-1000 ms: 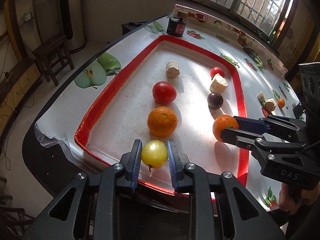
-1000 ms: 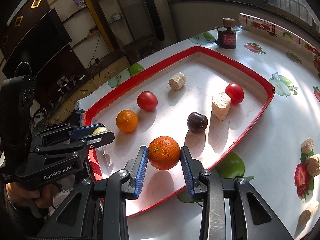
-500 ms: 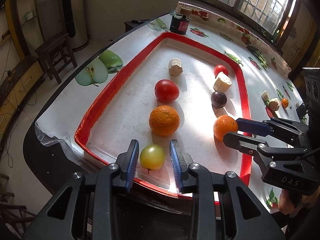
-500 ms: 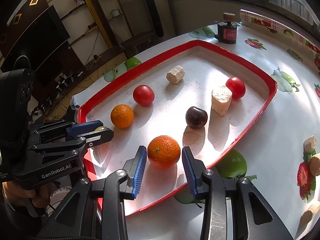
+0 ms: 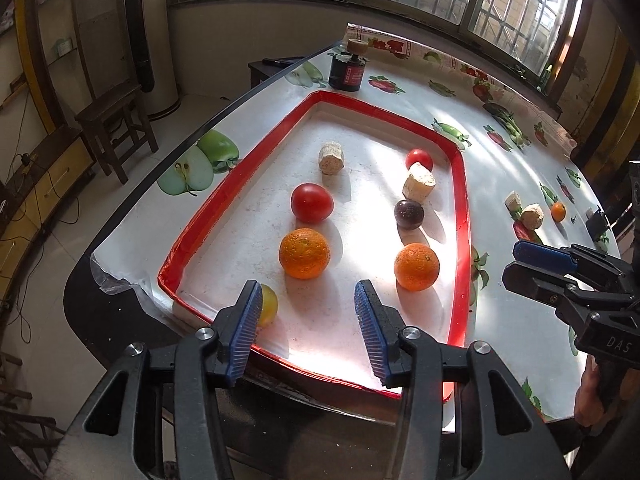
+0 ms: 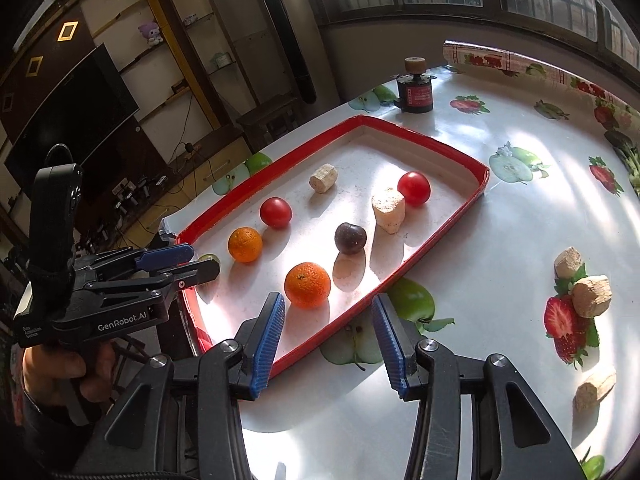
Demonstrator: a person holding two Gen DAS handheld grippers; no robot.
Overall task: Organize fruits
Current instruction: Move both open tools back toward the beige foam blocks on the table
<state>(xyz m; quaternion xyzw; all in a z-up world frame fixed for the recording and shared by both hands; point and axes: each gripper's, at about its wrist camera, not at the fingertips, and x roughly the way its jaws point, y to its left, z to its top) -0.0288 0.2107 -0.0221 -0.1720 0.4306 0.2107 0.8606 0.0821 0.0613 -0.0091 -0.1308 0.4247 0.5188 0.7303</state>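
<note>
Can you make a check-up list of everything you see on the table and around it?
Surface: table with fruit-print cloth, sunlit, with a red-rimmed tray on it.
Job's things: in the tray, two oranges, two red tomatoes, a dark plum, a yellow-green fruit at the near edge.
Clutter: cork-like chunks in the tray and on the cloth; a dark jar beyond the tray.
Grippers: left gripper and right gripper both opening, nothing between the jaws.
Cables: wires on the floor by the cabinet.
Surroundings: barred windows, wooden stool, dark TV.
</note>
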